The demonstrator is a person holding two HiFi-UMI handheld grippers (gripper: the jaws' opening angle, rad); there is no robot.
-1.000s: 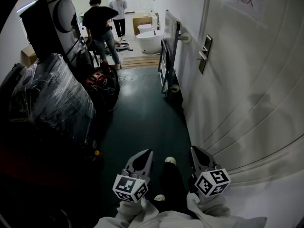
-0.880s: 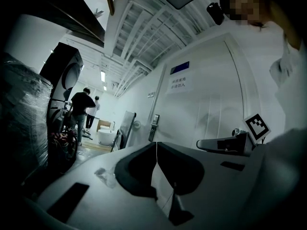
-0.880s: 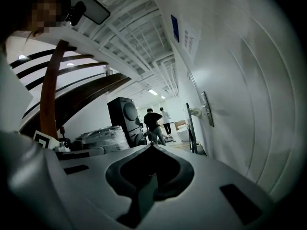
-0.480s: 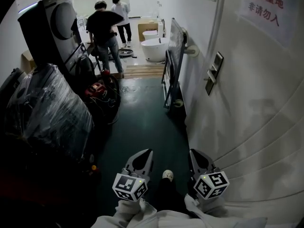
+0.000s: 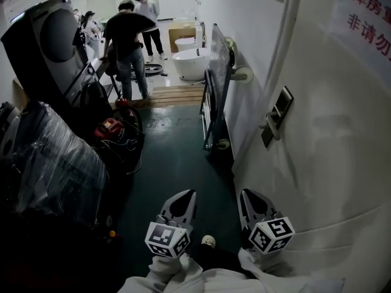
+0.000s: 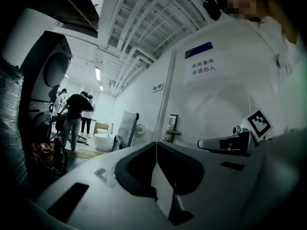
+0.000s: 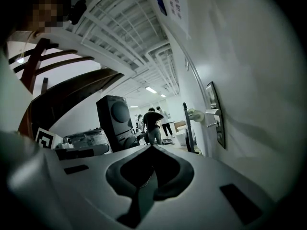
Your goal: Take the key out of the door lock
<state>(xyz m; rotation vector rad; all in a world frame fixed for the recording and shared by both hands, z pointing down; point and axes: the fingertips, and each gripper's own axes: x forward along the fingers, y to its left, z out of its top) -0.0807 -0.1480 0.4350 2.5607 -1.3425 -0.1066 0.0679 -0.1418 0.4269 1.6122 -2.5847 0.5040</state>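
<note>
The white door (image 5: pixel 330 163) fills the right side of the head view. Its dark lock plate with a lever handle (image 5: pixel 275 119) is ahead of both grippers, well out of reach. In the right gripper view the lock plate (image 7: pixel 215 113) shows a small metal stub (image 7: pixel 214 124) under the handle, seemingly the key. The left gripper view shows the plate (image 6: pixel 171 127) far off. My left gripper (image 5: pixel 186 195) and right gripper (image 5: pixel 247 194) are held low and side by side, both shut and empty. The left gripper's tips (image 6: pixel 156 144) meet in a line; the right gripper's tips (image 7: pixel 152 147) also touch.
A narrow green-floored corridor (image 5: pixel 177 163) runs ahead. Plastic-wrapped goods (image 5: pixel 49 163) and a tall dark machine (image 5: pixel 49 47) line the left. A panel (image 5: pixel 217 72) leans on the right wall. Several people (image 5: pixel 128 41) stand by a white tub (image 5: pixel 192 60) at the far end.
The head view has advanced along the corridor, so the door lock now sits nearer and lower right. Both grippers keep their place, still shut.
</note>
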